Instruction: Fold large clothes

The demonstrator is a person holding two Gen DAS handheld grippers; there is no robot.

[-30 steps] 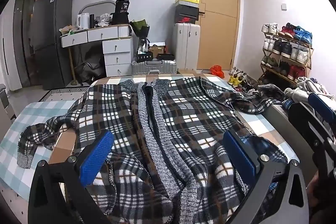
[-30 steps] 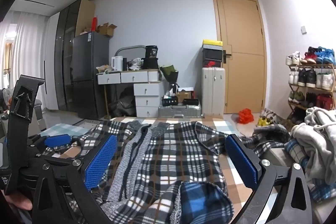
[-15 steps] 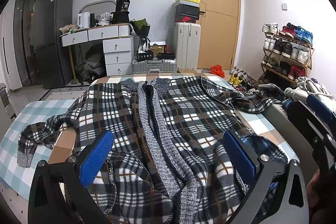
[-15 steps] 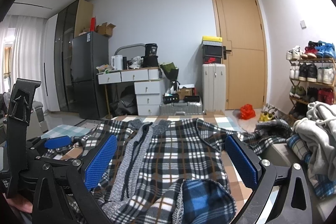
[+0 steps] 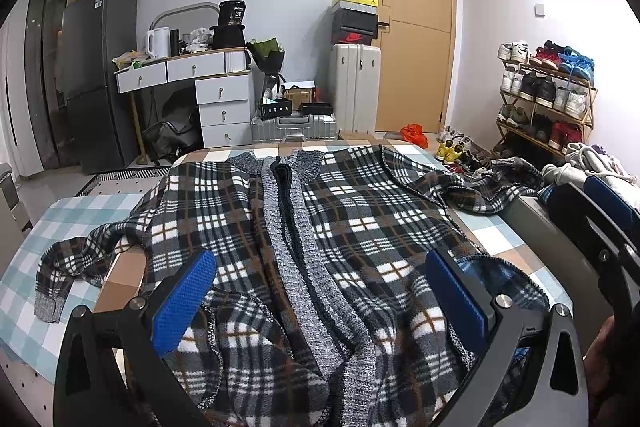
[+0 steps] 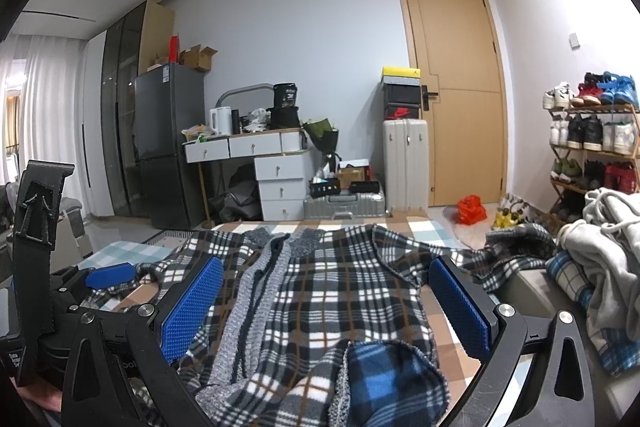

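Observation:
A large black, white and brown plaid jacket (image 5: 360,227) with a grey knit front band lies spread open on a checked table (image 5: 76,215), collar at the far end. Its left sleeve (image 5: 76,259) lies out to the left, the right sleeve (image 5: 480,187) to the right. The near right hem is turned over and shows blue plaid lining (image 6: 384,375). My left gripper (image 5: 320,299) is open and empty above the near hem. My right gripper (image 6: 324,303) is open and empty above the jacket (image 6: 340,291), to the right of the left one (image 6: 108,275).
A heap of pale clothes (image 6: 600,243) lies at the table's right edge. Beyond the table stand a fridge (image 5: 96,75), a white drawer desk (image 5: 208,87), suitcases (image 5: 356,87), a wooden door (image 5: 416,27) and a shoe rack (image 5: 548,95).
Both grippers stay open over the jacket. The right wrist view has tipped slightly upward; the jacket has not moved.

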